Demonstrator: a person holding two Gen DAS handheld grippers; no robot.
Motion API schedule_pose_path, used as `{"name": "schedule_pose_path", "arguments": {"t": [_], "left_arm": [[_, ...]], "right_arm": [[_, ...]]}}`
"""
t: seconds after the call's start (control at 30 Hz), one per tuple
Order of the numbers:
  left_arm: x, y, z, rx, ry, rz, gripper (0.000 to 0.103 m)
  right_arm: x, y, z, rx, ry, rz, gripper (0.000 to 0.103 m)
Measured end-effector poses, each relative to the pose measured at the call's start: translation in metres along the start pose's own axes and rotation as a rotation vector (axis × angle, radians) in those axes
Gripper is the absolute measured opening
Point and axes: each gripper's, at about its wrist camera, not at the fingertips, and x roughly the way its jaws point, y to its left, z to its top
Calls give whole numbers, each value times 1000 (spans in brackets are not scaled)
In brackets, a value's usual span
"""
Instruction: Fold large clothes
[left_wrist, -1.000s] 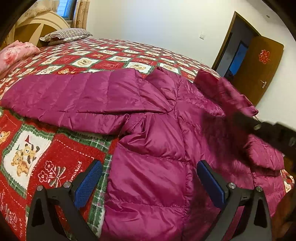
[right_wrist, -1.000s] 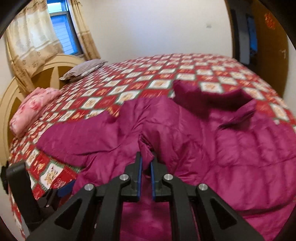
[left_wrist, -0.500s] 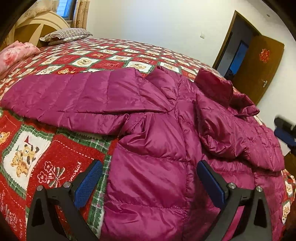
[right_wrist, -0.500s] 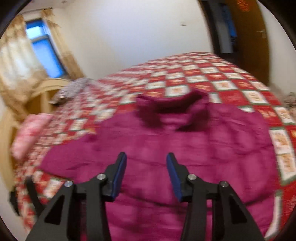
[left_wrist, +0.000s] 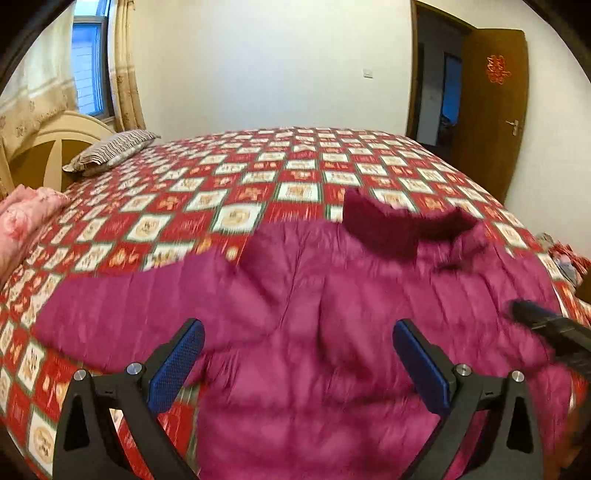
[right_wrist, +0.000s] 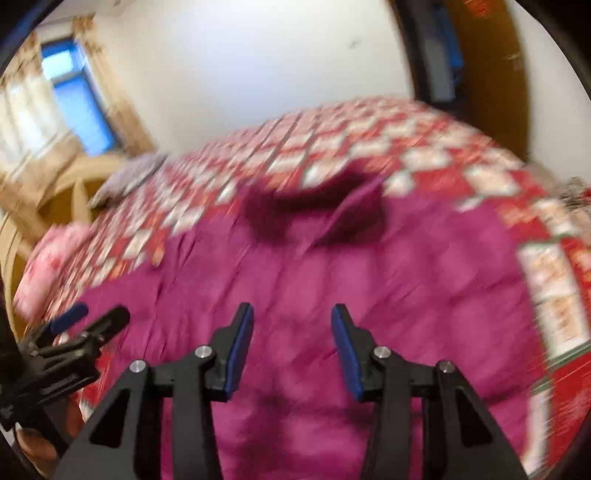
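Lying spread across the near part of the bed (left_wrist: 280, 173), the magenta puffer jacket (left_wrist: 332, 332) covers the red checked quilt (left_wrist: 236, 192), with 1 sleeve (left_wrist: 122, 314) stretched out to the left and its darker collar (left_wrist: 388, 229) raised at the far edge. At the far left, a pink folded blanket (left_wrist: 26, 218) sits near the cream headboard (left_wrist: 51, 144), and a striped pillow (left_wrist: 110, 151) rests beyond it under the curtained window (left_wrist: 88, 74).

In the left wrist view, the left tool (left_wrist: 299, 363) hovers above the jacket's body with its 2 blue-padded fingers (left_wrist: 177, 365) spread wide, holding nothing. To the right of it the tip of the right tool (left_wrist: 546, 328) enters the frame over the jacket's right side, blurred. Farther right, a brown door (left_wrist: 491, 122) stands open against the white wall (left_wrist: 273, 66).

The right wrist view is heavily blurred. There the left tool (right_wrist: 85, 325) shows at the left edge, above the sleeve (right_wrist: 122, 306). In the middle, the right tool (right_wrist: 291, 347) sits over the jacket (right_wrist: 388, 295) with its fingers (right_wrist: 240, 347) parted about halfway and nothing between them. The collar (right_wrist: 314, 214) lies beyond, and the quilt (right_wrist: 424, 155) runs off to the right.
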Motion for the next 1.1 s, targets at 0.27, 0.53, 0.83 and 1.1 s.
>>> {"name": "schedule_pose_path", "arguments": {"t": [0.27, 0.53, 0.83, 1.1], "left_arm": [[77, -21, -11, -13, 145, 146, 102], [98, -23, -27, -6, 175, 155, 102], [34, 62, -7, -277, 37, 61, 102], [16, 252, -13, -622, 34, 418, 102]], "right_arm": [[24, -71, -1, 52, 57, -252, 48], [44, -76, -21, 24, 61, -295, 52], [43, -70, -27, -27, 52, -303, 68], [44, -69, -30, -35, 51, -305, 72]]}}
